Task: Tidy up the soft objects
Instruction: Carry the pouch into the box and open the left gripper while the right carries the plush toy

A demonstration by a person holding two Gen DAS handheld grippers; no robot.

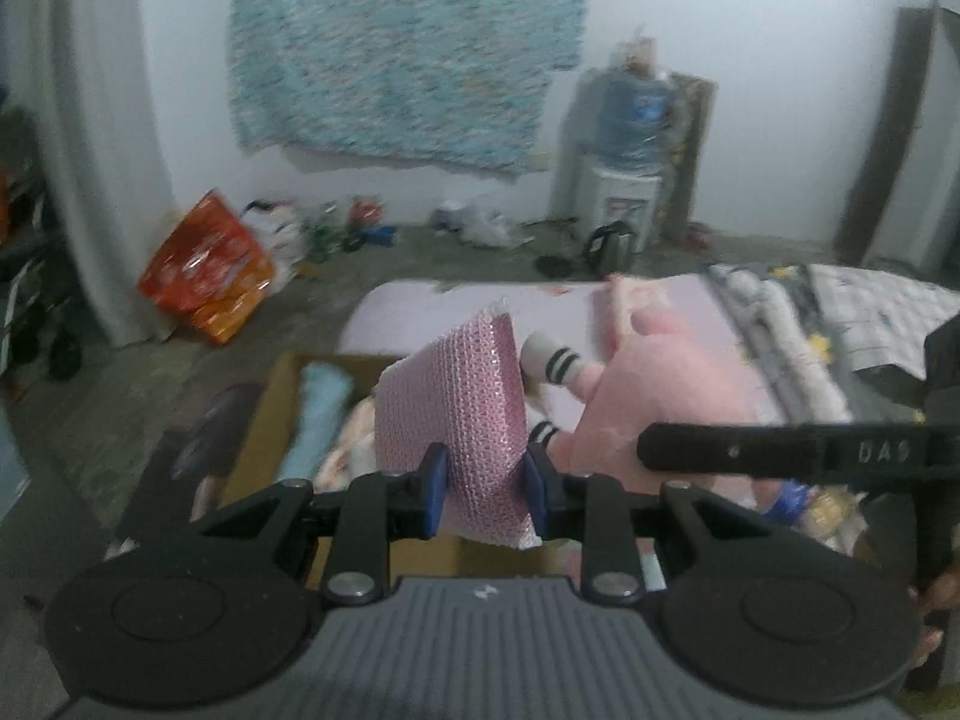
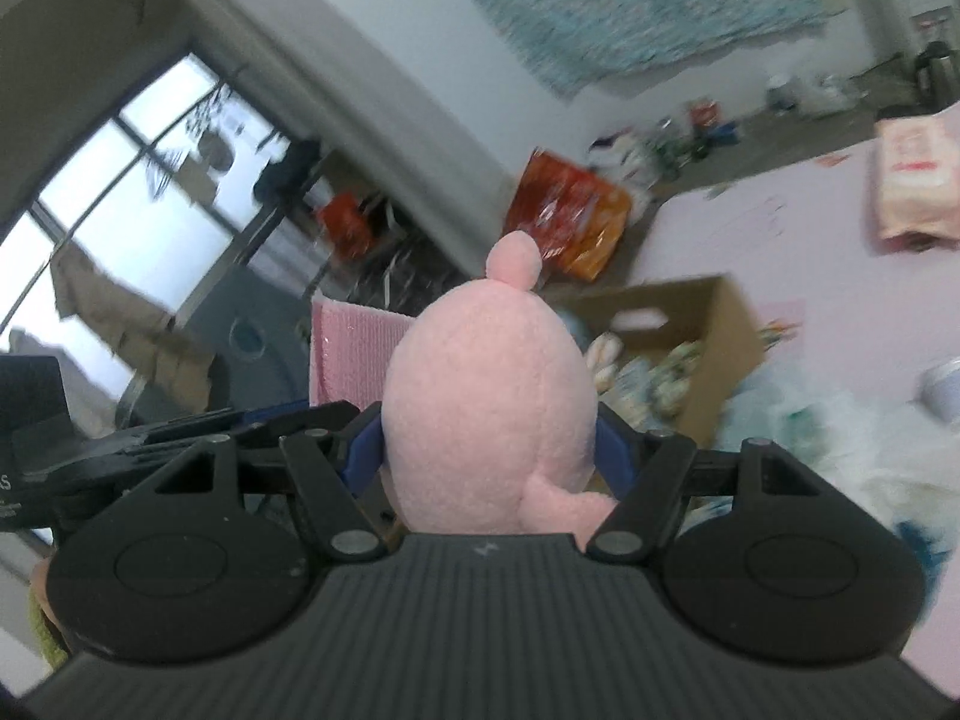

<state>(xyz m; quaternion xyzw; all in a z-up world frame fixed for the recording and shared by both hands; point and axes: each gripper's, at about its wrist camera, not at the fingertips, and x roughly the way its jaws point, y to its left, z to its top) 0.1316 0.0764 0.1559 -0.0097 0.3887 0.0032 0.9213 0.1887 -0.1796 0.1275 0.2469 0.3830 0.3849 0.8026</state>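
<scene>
Two claws: each holds one soft pink thing, both raised over the cardboard box.
Left claw: lower centre of the left wrist view, blue pads clamped on the pink sponge cloth.
Pink sponge cloth: folded, glittery knit, standing up from the pads at mid-frame; in the right wrist view its edge shows at centre left behind the toy.
Right claw: lower centre of the right wrist view, jaws spread wide and pressed on both flanks of the pink plush toy; in the left wrist view one black finger crosses the right side.
Pink plush toy: rounded body fills the frame centre, a small nub on top; in the left wrist view it sits right of centre with striped black-and-white feet.
Cardboard box: open, right of centre under the toy, on the pale pink sheet; holds a light blue plush piece and patterned fabric, blurred.
Pale pink sheet: right half of the right wrist view.
Orange snack bag: on the floor, centre left of the left wrist view.
Water dispenser: against the wall, upper right.
Blue patterned cloth: hangs on the wall, upper centre.
Sharpness: both views smeared.
</scene>
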